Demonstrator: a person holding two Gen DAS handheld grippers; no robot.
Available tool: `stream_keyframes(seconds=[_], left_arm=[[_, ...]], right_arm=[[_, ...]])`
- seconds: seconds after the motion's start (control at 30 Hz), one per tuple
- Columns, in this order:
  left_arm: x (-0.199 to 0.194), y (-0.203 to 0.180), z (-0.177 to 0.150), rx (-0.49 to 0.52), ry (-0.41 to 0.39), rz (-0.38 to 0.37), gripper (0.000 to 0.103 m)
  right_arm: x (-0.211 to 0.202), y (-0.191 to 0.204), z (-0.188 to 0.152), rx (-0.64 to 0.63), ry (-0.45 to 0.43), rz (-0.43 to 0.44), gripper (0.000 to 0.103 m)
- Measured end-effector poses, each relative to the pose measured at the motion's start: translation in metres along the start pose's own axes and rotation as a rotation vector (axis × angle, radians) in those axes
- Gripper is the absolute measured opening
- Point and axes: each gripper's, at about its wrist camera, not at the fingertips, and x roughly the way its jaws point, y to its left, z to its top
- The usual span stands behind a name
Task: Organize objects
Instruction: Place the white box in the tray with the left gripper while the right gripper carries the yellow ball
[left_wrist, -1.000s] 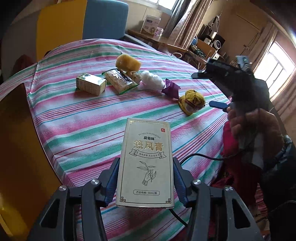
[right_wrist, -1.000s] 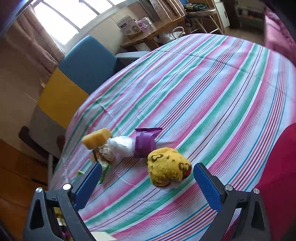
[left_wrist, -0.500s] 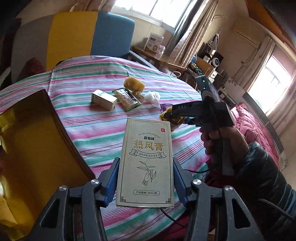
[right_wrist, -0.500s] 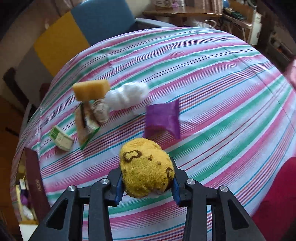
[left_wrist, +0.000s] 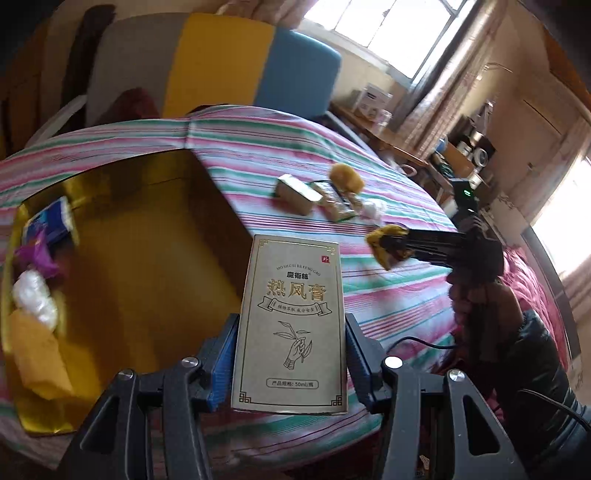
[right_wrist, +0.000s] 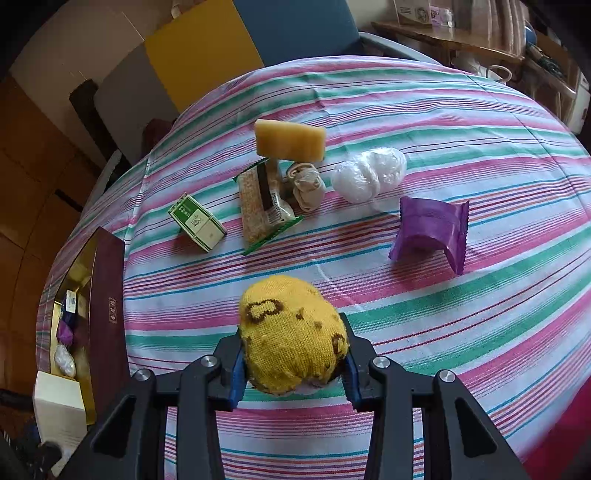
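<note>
My left gripper (left_wrist: 290, 363) is shut on a tall cream carton (left_wrist: 291, 325) with gold print, held upright beside the gold box (left_wrist: 218, 206). The gold box lies open at the left and holds a blue pack, a purple packet, a white bundle and a yellow sponge. My right gripper (right_wrist: 293, 363) is shut on a yellow knitted ball (right_wrist: 291, 339) and holds it above the striped cloth. In the left wrist view the yellow knitted ball (left_wrist: 388, 245) hangs over the table to the right of the carton.
Further back on the striped tablecloth (right_wrist: 461, 332) lie a green-white small box (right_wrist: 197, 223), a snack bar (right_wrist: 264, 206), a yellow sponge (right_wrist: 290, 142), a beige roll (right_wrist: 306, 184), a white plastic bundle (right_wrist: 369, 173) and a purple packet (right_wrist: 432, 229). A yellow and blue chair (left_wrist: 251, 62) stands behind.
My right gripper closed on the yellow knitted ball and lifted it. My left gripper swung left with the carton, bringing the gold box into view.
</note>
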Motion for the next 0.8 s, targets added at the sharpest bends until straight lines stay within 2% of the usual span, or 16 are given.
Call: stream_keyframes(seconds=[0.37,0.43,0.5,0.6,0.8], left_arm=[[-0.018,0.096,-0.007,-0.217,-0.011,0.229,0.052],[-0.016,0.108,-0.008,-0.216,-0.012,0.296,0.052],[-0.013,0.115,-0.01,-0.21,-0.007,0.319,0.052],[-0.01,0.119,-0.012,-0.161,-0.03,0.414,0.052],[0.007,0.125,-0.025,-0.136,-0.013,0.464,0.052]], right_arm=[[-0.008,0.007,-0.001,-0.03,-0.034,0.029,0.042],[-0.01,0.009,-0.001,-0.039,-0.041,0.03,0.042],[-0.01,0.011,-0.001,-0.048,-0.043,0.031,0.042],[-0.011,0.012,-0.002,-0.055,-0.045,0.029,0.042],[-0.009,0.012,-0.002,-0.055,-0.039,0.022,0.042]])
